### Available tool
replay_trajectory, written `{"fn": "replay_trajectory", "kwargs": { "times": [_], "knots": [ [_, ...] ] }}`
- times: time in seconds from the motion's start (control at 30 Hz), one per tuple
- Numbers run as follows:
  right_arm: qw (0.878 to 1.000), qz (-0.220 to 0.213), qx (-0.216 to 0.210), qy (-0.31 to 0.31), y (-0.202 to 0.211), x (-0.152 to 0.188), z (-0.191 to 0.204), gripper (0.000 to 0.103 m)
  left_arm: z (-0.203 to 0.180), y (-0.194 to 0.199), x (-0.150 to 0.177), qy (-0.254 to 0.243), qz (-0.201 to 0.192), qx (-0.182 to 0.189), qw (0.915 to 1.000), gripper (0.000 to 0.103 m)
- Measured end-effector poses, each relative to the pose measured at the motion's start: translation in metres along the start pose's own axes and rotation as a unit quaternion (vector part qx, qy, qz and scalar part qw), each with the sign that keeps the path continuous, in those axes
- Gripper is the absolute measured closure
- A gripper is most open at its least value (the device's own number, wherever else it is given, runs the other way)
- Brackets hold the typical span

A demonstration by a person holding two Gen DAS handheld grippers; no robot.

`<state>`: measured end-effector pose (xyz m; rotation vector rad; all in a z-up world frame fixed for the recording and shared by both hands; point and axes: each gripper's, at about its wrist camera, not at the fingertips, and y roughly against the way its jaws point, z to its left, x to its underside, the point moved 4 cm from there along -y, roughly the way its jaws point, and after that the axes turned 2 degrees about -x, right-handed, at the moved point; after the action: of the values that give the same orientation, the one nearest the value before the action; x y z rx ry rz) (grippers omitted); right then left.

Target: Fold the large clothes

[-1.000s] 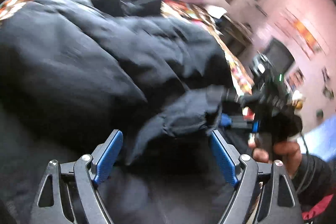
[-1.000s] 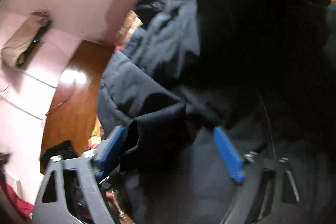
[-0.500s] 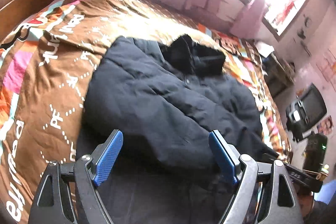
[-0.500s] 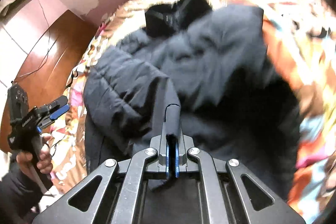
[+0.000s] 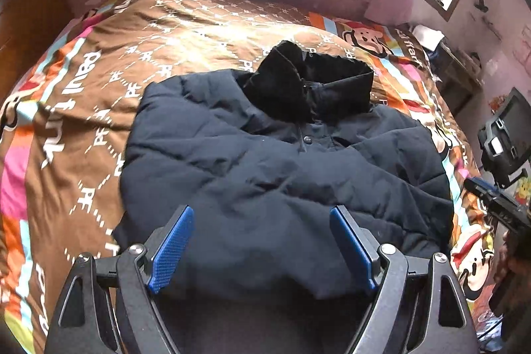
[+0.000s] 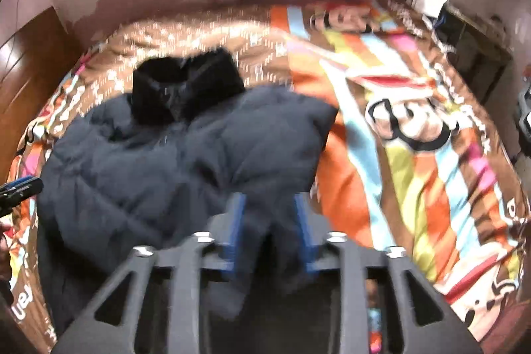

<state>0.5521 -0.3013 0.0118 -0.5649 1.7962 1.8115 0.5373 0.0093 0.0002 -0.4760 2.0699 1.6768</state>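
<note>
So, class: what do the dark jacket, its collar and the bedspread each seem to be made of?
Jacket: likely matt synthetic shell over padding, since it puffs in quilted rolls.
Collar: seemingly black fleece or fake fur; fuzzy, light-absorbing.
Bedspread: probably printed woven cotton or polyester; flat, creased, slightly shiny.

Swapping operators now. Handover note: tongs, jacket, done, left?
Left tongs: wide open, empty, above the near hem of the jacket.
Right tongs: jaws opening; dark fabric shows between them, but blur hides whether it is gripped or simply lies below.
Dark puffer jacket: lies on the patterned bedspread, fur-trimmed hood at the far end, front up.
Done: both sleeves look folded in over the chest, so the body reads as a compact block.
Left: probably fold the hem up toward the hood, then tidy the hood.
</note>
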Motion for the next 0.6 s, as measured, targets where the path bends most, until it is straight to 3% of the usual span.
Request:
{"fn": "replay_trajectory", "kwargs": {
  "times": [0.1,0.27,0.4,0.6],
  "knots": [
    [0.999,-0.001,-0.042,0.034,-0.007,-0.003,0.018,0.051,-0.005,-0.013,-0.006,-0.020,0.011,-0.003,0.9997,0.021],
    [0.984,0.077,-0.123,0.107,-0.048,0.019,0.062,0.051,-0.004,-0.048,0.000,-0.033,0.051,-0.013,0.9980,0.021],
    [0.974,0.134,-0.125,0.133,-0.085,0.046,0.078,0.051,0.000,-0.083,0.018,-0.071,0.088,-0.027,0.9932,0.017],
    [0.973,0.128,-0.112,0.154,-0.110,0.061,0.087,0.050,-0.010,-0.102,0.028,-0.125,0.076,-0.054,0.9877,0.010]
  ]
}}
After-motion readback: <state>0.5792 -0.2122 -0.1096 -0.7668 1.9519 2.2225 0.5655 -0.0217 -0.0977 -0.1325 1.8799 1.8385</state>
